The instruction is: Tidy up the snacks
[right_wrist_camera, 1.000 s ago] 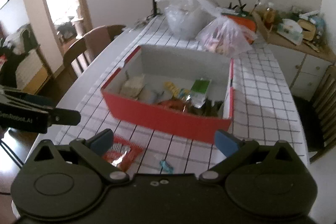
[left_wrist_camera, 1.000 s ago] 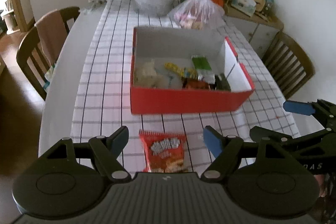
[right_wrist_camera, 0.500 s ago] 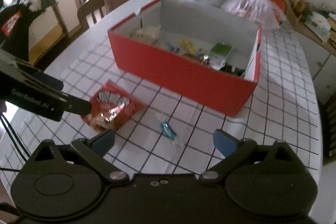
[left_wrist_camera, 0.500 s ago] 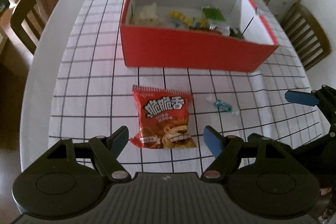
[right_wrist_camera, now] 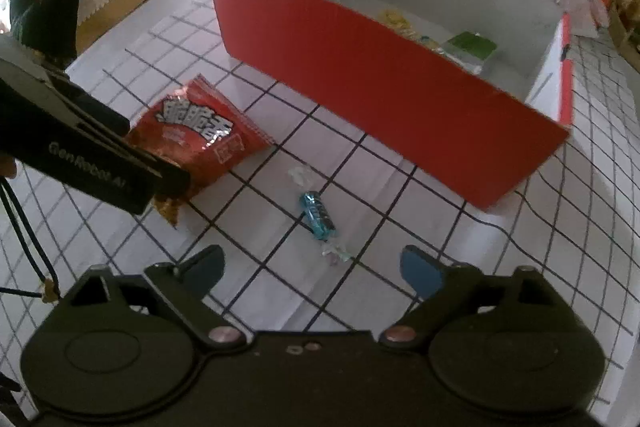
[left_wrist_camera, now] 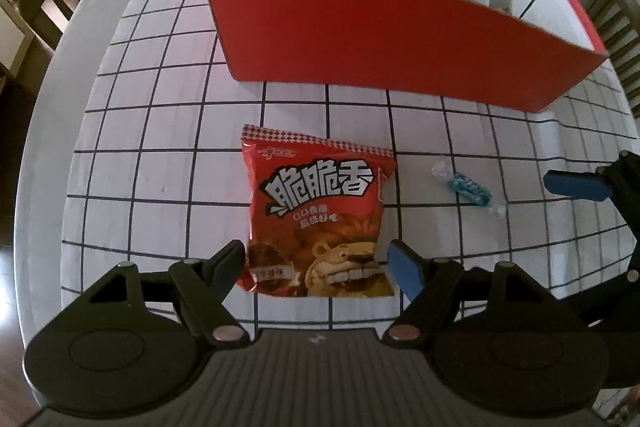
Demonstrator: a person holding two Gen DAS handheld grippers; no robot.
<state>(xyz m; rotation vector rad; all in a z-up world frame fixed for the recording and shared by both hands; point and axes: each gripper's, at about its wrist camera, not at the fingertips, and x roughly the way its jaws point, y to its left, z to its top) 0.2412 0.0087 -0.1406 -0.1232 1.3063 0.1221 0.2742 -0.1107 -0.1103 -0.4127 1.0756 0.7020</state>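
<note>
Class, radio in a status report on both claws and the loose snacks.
Left claw open, straddling red snack bag. Right claw open, jaws just narrowing, above blue wrapped candy. Red box beyond, path clear.

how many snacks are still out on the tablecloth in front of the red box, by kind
red snack bag: 1
blue wrapped candy: 1
total: 2
Both lie on the checked tablecloth, outside the red box.
</note>
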